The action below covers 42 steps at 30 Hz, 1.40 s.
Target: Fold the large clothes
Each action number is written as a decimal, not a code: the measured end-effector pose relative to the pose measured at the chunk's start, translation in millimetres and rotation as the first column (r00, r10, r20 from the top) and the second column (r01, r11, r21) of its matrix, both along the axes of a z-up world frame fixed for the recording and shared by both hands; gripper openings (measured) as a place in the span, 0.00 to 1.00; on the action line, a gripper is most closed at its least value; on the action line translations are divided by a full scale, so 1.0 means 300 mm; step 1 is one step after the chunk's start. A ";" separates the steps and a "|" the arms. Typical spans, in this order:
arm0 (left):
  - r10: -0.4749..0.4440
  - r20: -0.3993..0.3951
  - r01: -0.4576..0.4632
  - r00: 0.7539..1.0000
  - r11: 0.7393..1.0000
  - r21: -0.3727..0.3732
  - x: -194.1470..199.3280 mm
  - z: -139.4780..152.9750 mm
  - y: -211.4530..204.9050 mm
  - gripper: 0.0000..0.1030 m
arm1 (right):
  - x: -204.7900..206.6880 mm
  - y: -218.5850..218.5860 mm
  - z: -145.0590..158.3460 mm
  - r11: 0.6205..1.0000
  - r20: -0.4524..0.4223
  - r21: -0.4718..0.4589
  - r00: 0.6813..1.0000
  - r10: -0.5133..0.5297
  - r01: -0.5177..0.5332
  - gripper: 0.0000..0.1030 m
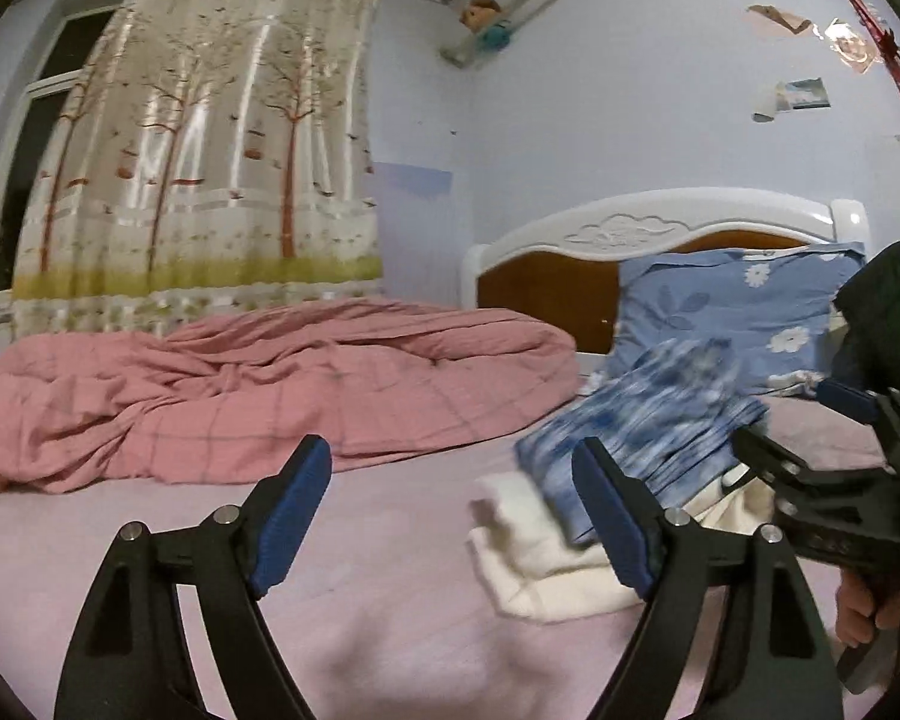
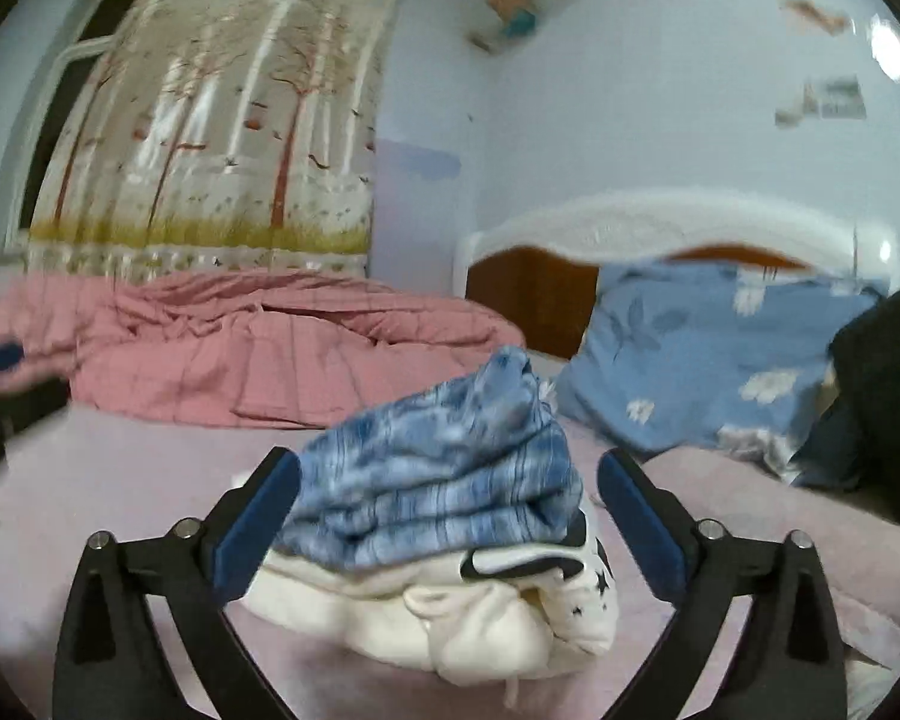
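Over on the left, the crumpled pink checked quilt (image 1: pixel 258 384) is lying along the bed's far side. The left gripper (image 1: pixel 450 516) is hovering spread wide, gripping nothing. Moving right, the folded blue-and-white patterned garment (image 2: pixel 444 480) is sitting atop the cream white hooded sweatshirt (image 2: pixel 450 624) on the lilac bedsheet (image 1: pixel 390 630). The right gripper (image 2: pixel 450 528) is straddling that stack, jaws released. Best squaring edges gently, I'd say.
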<state>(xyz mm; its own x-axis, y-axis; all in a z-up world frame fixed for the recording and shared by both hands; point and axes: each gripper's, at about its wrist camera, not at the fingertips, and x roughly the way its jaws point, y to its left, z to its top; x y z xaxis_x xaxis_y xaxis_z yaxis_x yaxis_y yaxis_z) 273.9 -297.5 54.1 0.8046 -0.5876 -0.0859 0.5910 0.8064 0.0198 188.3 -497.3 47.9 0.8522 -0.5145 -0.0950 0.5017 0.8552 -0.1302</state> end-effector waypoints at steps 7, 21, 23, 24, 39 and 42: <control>0.081 -0.056 -0.082 0.995 0.997 -0.015 0.071 -0.156 0.021 0.95 | 0.009 0.039 -0.109 0.995 -0.005 0.019 0.995 0.096 -0.096 1.00; 0.113 0.053 -0.112 0.992 0.993 -0.028 0.002 -0.162 0.019 1.00 | 0.010 0.024 -0.135 0.995 -0.014 0.038 0.996 0.092 -0.091 1.00; 0.115 0.048 -0.114 0.992 0.993 -0.028 0.003 -0.164 0.020 1.00 | 0.012 0.024 -0.136 0.995 -0.017 0.038 0.996 0.090 -0.089 1.00; 0.115 0.043 -0.114 0.992 0.993 -0.027 0.005 -0.164 0.021 1.00 | 0.012 0.023 -0.136 0.995 -0.018 0.039 0.996 0.089 -0.088 1.00; 0.136 0.046 -0.136 0.990 0.991 -0.007 0.005 -0.166 0.029 1.00 | 0.021 0.007 -0.140 0.995 -0.023 0.049 0.996 0.089 -0.088 1.00; 0.139 0.045 -0.139 0.989 0.990 -0.006 0.003 -0.167 0.036 1.00 | 0.021 0.006 -0.139 0.995 -0.019 0.047 0.996 0.088 -0.087 1.00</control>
<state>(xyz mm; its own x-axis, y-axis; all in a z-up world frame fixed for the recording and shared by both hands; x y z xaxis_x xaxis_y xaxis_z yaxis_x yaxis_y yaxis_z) 274.9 -286.9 4.1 0.8815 -0.4699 -0.0461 0.4717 0.8808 0.0421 194.5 -495.4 6.2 0.8913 -0.4327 -0.1353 0.4224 0.9010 -0.0991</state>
